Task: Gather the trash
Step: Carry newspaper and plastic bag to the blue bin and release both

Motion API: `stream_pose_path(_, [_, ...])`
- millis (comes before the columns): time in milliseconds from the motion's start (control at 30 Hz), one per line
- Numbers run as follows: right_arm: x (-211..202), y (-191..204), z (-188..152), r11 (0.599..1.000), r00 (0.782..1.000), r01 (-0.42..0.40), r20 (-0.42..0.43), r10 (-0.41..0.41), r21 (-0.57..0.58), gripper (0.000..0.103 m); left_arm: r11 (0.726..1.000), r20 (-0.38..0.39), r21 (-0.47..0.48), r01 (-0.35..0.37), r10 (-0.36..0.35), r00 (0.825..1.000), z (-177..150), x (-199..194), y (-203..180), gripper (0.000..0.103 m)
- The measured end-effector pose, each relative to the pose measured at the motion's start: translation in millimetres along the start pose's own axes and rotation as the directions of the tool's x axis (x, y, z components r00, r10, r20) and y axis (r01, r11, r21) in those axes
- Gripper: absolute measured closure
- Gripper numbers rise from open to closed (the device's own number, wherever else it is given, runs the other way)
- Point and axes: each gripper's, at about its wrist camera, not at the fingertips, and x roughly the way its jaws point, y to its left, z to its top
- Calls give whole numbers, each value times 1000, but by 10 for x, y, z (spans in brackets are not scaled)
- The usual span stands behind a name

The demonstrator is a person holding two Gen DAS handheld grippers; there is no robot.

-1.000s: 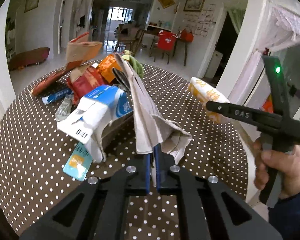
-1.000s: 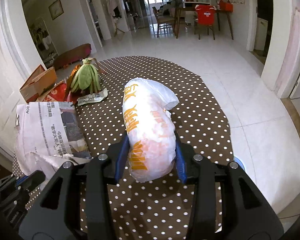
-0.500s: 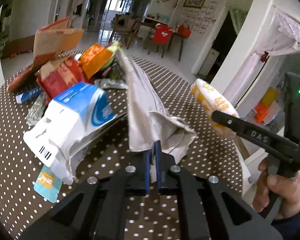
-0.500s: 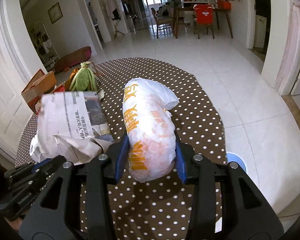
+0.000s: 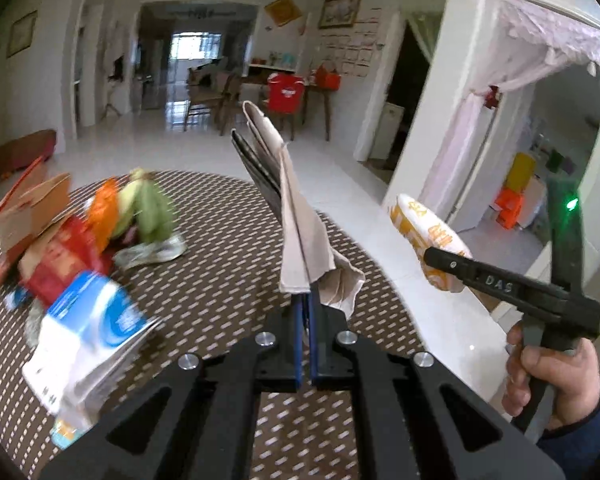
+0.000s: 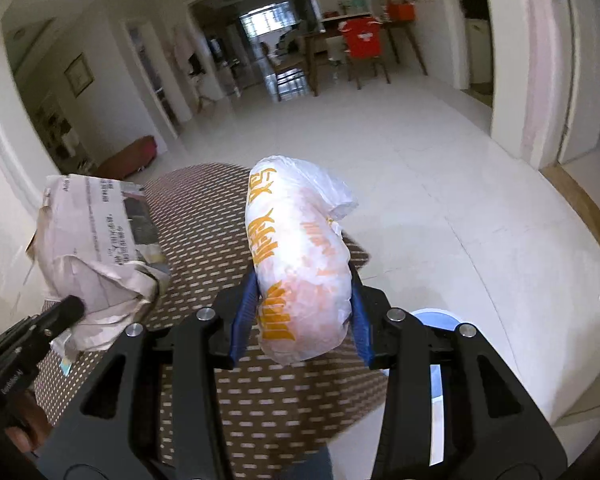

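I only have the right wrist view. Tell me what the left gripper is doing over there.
Observer: The left gripper is shut on the folded newspaper, pinching its bottom edge so that it stands up edge-on.
Operator: Report what trash is left on the table. I see only bare cloth.
Observer: A pile sits on the far left of the polka-dot table: a blue-and-white carton, red packaging and green husks.
Operator: Check the right gripper from outside.
Observer: From the left wrist view, the right gripper holds the white bag with orange print out beyond the table's edge, over the floor.
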Motion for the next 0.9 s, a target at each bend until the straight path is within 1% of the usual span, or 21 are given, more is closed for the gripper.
stream_pose_path(67, [50,-284,4,998,1000,24,-9,-24,50,62,999,-6,23,35,-35,999,78,85,-154,101])
stream_pose_path(233, [415,-1069,-58,979,993,72,-101,-53,191,62,991,-53,75,113,-109,993,283,444,-576,101])
stream_pose_path(400, [819,-1566,-162,957,981,101,-185,-51,272,61,979,-130,107,173,-159,979,397,888,-937,101])
stream_pose_path(500, [1061,-1869,-266,937,971,118,-236,-39,329,53,972,-192,121,203,-178,965,405,1203,-1136,101])
stream_pose_path(533, [1110,-1952,-294,928,968,129,-249,-41,348,43,969,-219,130,209,-178,959,403,1335,-1221,101])
stream_pose_path(567, [1139,-2026,-321,919,967,136,-253,-41,369,35,968,-237,136,213,-177,955,388,1426,-1274,101])
stream_pose_path(667, [1069,-2241,-400,895,971,148,-233,-51,421,29,961,-298,159,226,-171,939,337,1714,-1482,101])
stream_pose_path(767, [873,-2453,-409,873,979,154,-189,-72,463,26,954,-366,173,243,-167,916,244,1996,-1625,101])
stream_pose_path(900, [523,-2562,-409,862,987,151,-124,-103,484,24,948,-443,199,249,-139,886,126,2330,-1833,101])
